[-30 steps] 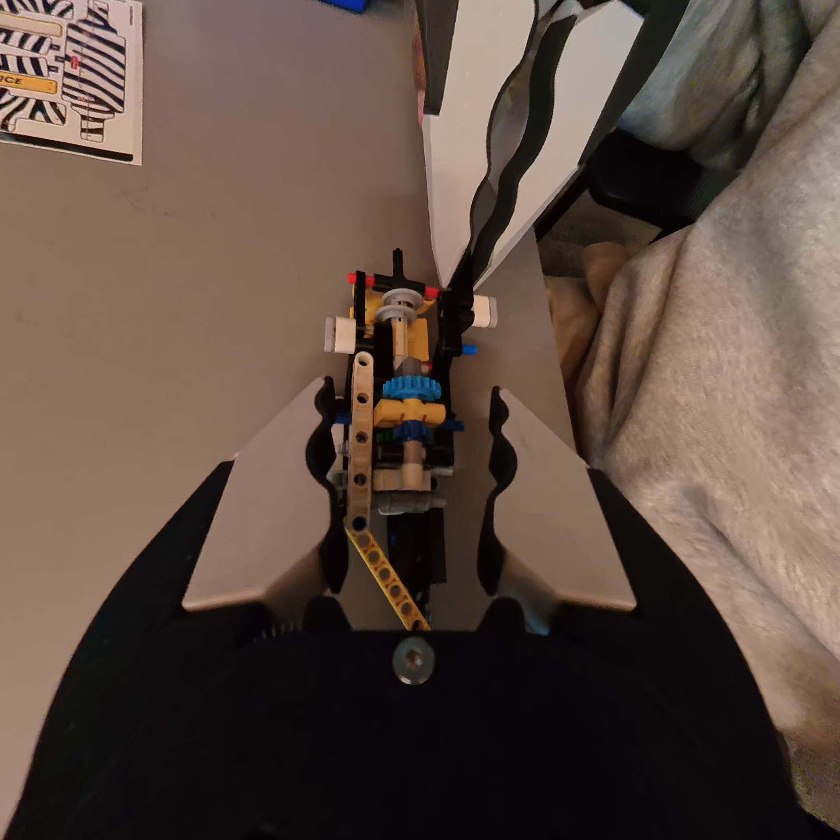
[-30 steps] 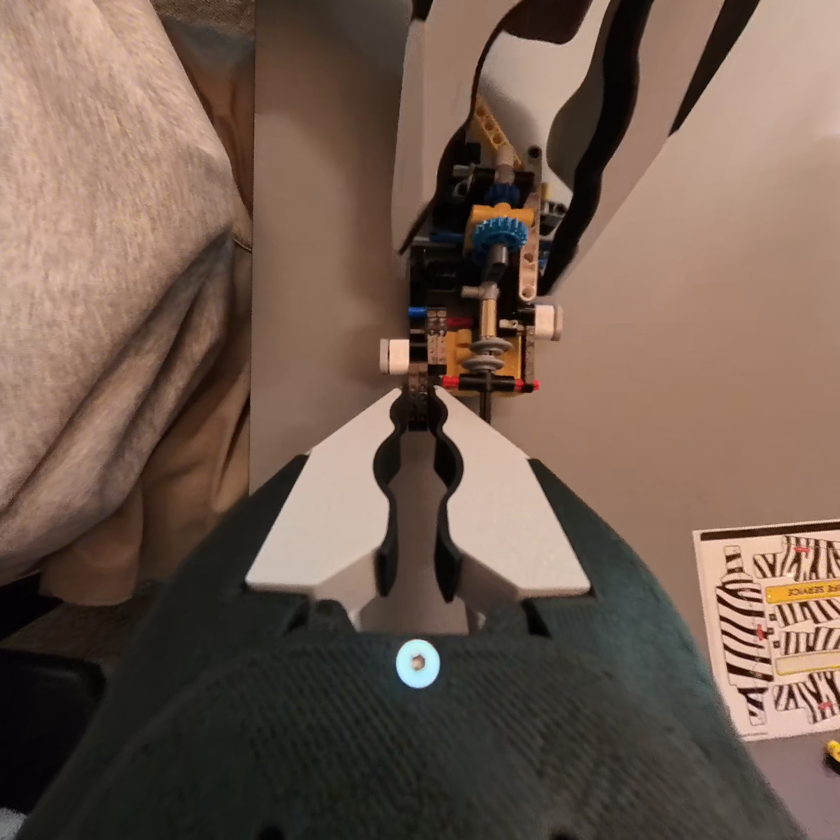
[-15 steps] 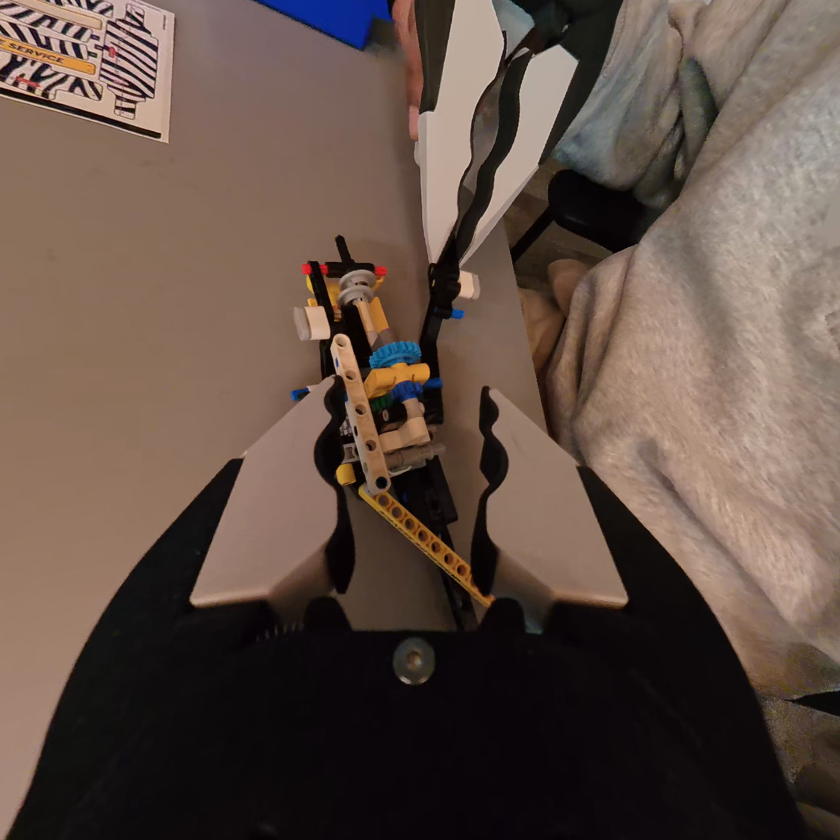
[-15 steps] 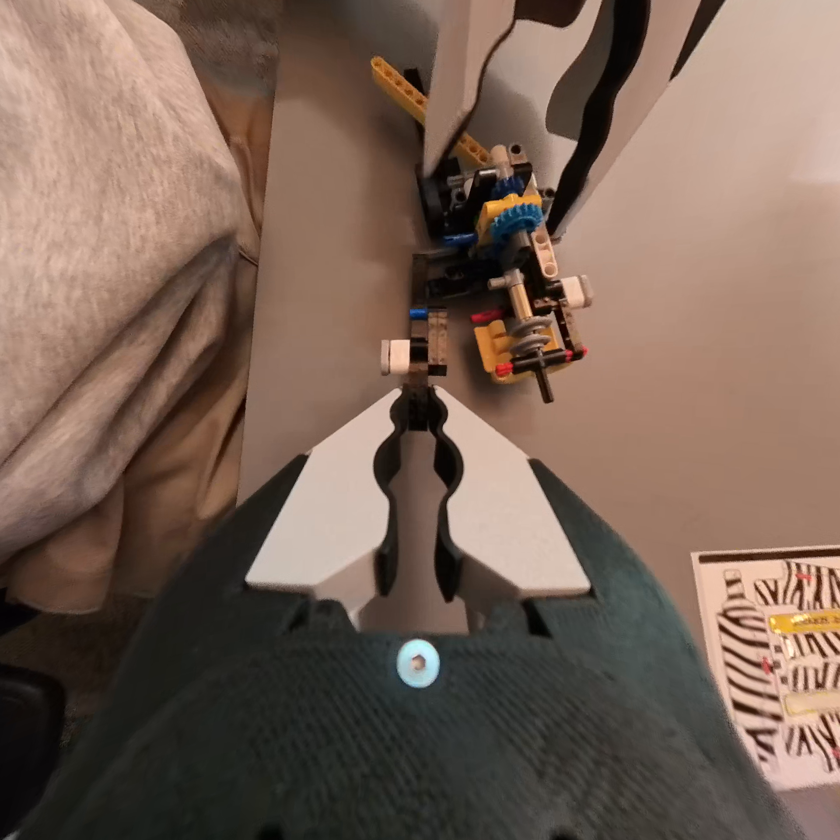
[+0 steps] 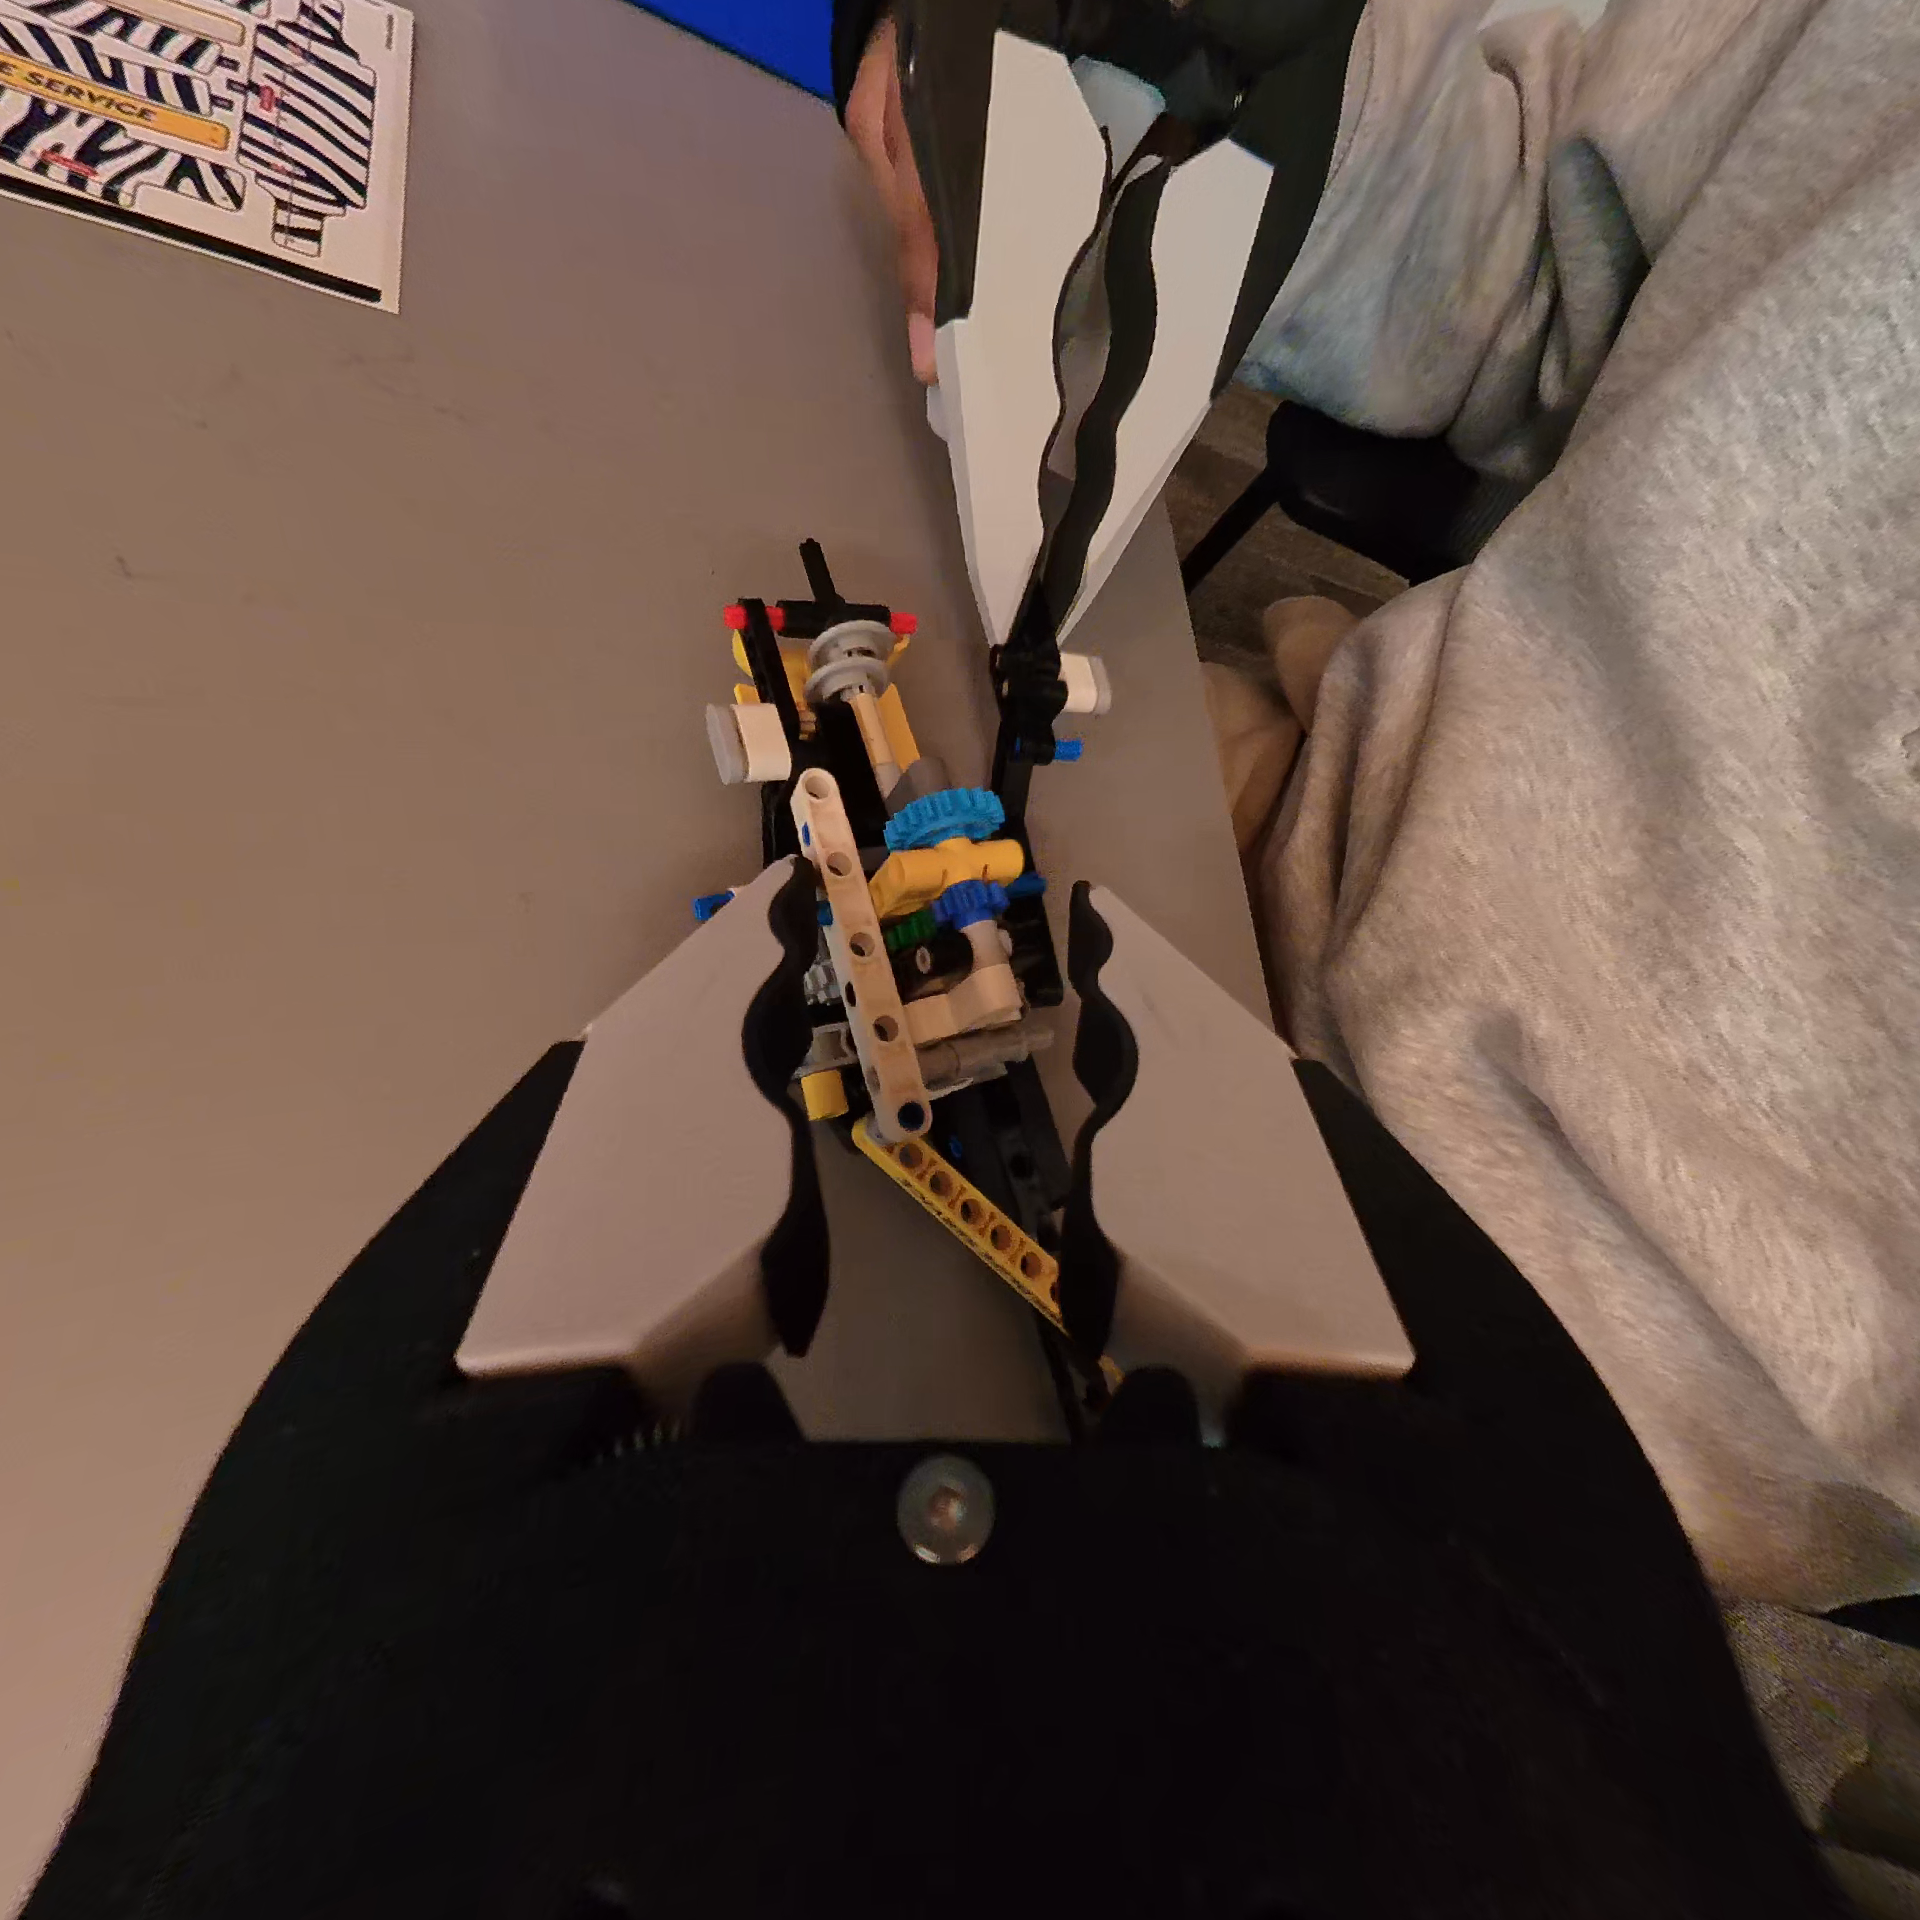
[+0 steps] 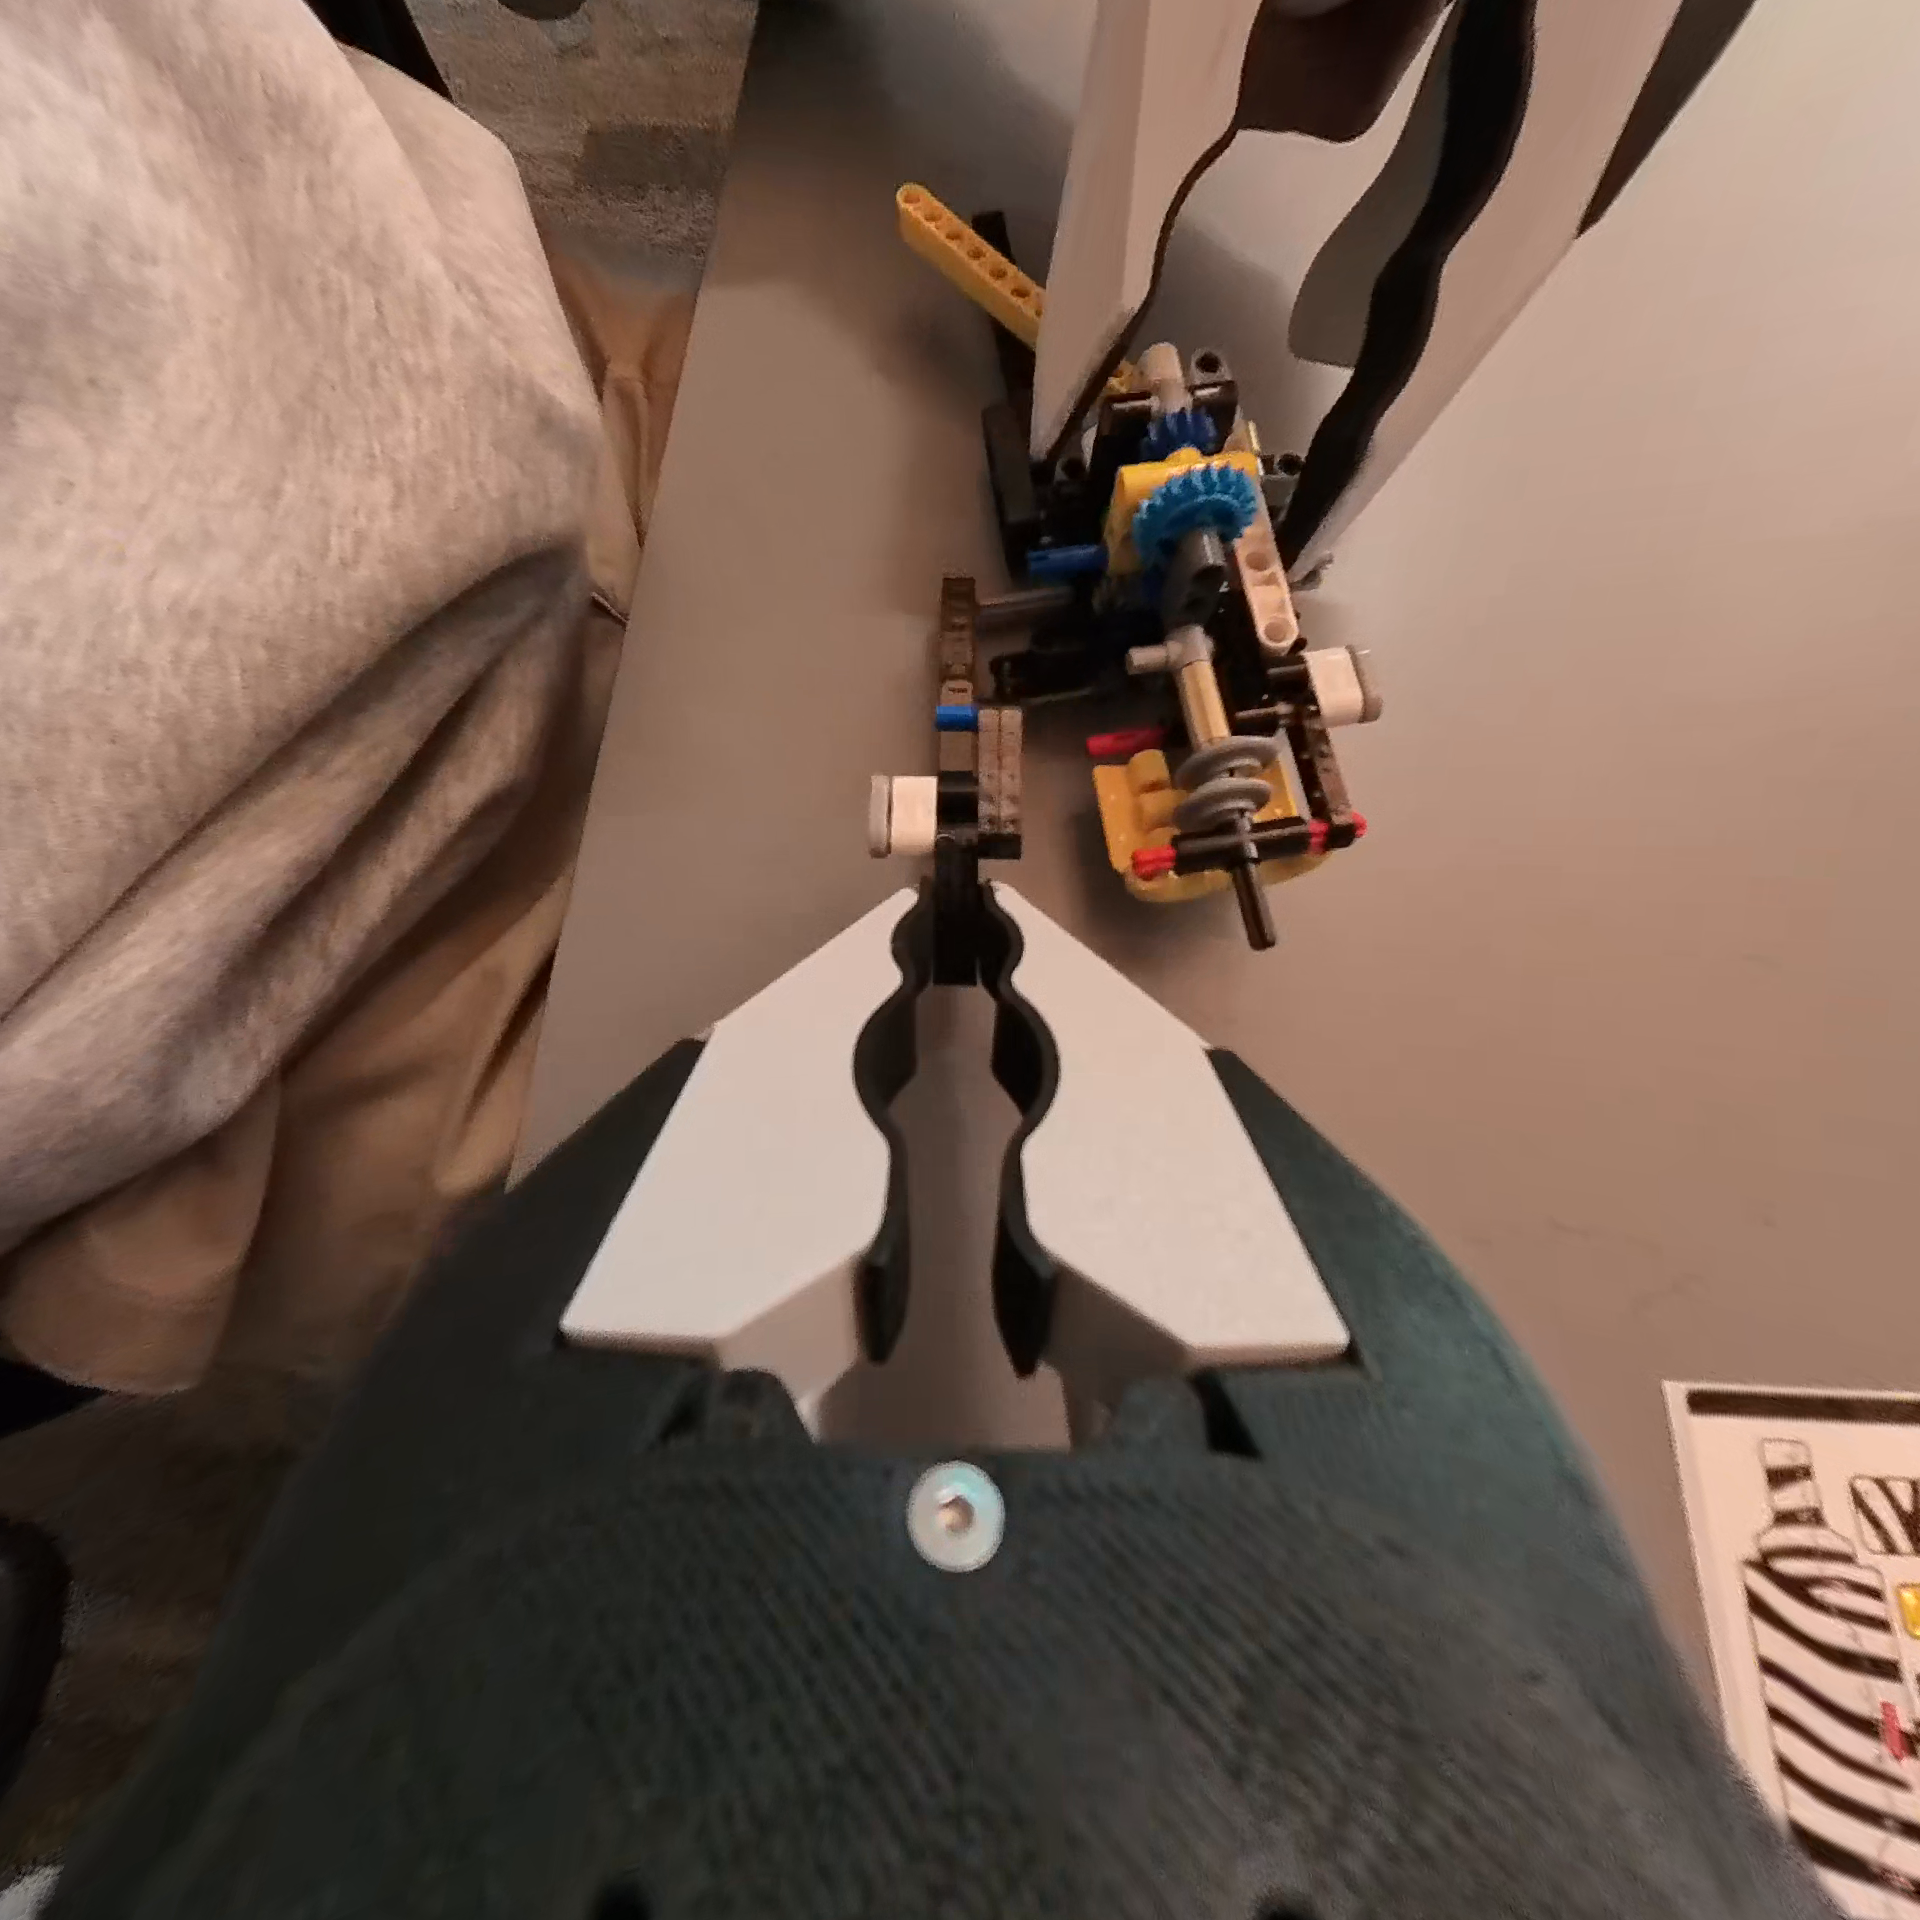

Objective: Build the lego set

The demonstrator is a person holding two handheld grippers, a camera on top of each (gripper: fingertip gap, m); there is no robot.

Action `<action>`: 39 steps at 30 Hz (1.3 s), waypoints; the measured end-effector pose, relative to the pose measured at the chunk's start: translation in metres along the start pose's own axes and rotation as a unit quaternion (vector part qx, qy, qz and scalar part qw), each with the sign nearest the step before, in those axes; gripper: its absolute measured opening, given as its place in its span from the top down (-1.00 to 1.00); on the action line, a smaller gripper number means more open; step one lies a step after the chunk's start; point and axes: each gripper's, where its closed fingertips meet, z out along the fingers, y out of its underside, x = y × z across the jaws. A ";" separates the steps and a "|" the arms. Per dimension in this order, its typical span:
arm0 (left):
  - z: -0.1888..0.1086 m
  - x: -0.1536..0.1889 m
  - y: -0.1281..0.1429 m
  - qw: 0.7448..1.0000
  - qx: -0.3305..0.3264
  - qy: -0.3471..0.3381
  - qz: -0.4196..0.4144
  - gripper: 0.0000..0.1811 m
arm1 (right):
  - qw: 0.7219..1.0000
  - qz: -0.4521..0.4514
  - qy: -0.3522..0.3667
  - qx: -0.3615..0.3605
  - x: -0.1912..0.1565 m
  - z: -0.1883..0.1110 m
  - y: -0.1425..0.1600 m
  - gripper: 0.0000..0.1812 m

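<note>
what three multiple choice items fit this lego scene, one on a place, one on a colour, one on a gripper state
1. Where is the sticker sheet in the left wrist view?
A top left, on the table
B bottom right
C held in a gripper

2. What colour is the large gear on the lego chassis?
A red
B blue
C white

3. The right gripper is:
A wide open
B shut on the black beam
C shut on nothing

Answers:
1 A, it lies flat in that corner.
2 B, its teeth are bright blue.
3 B, the fingertips pinch the beam's near end.
</note>
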 end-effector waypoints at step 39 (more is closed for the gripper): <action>0.004 0.001 0.001 1.000 -0.009 -0.003 -0.001 0.49 | 0.998 0.014 -0.017 -0.064 0.003 0.003 -0.010 0.93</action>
